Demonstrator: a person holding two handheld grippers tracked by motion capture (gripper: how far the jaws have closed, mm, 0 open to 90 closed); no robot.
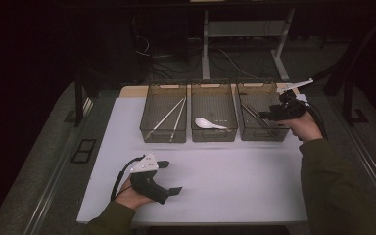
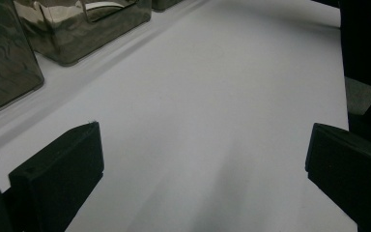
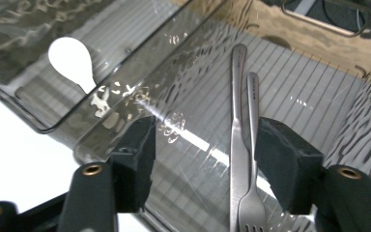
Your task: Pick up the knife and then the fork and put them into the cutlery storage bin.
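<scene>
While the right gripper hangs over the right-hand bin, its jaws stand apart with nothing pressed between the pads; no earlier look is needed to see that they grip nothing. Seen through the right gripper view, two steel pieces lie side by side on the ribbed floor of that bin: a fork, tines toward the camera, and beside it what seems to be a knife, though its blade end is cut off at the bottom edge. Both lie loose below the jaws, closer to the right-hand pad. From the high view the right gripper sits at the near right corner of the bin, the person's hand behind it.

Next bin over, the middle bin holds a white spoon, its bowl also showing pale through the clear wall. The left bin holds a pair of long pale chopsticks, laid slantwise.

Well apart from all this, the left gripper rests low on the white table, jaws wide and empty, with bare tabletop between them.
</scene>
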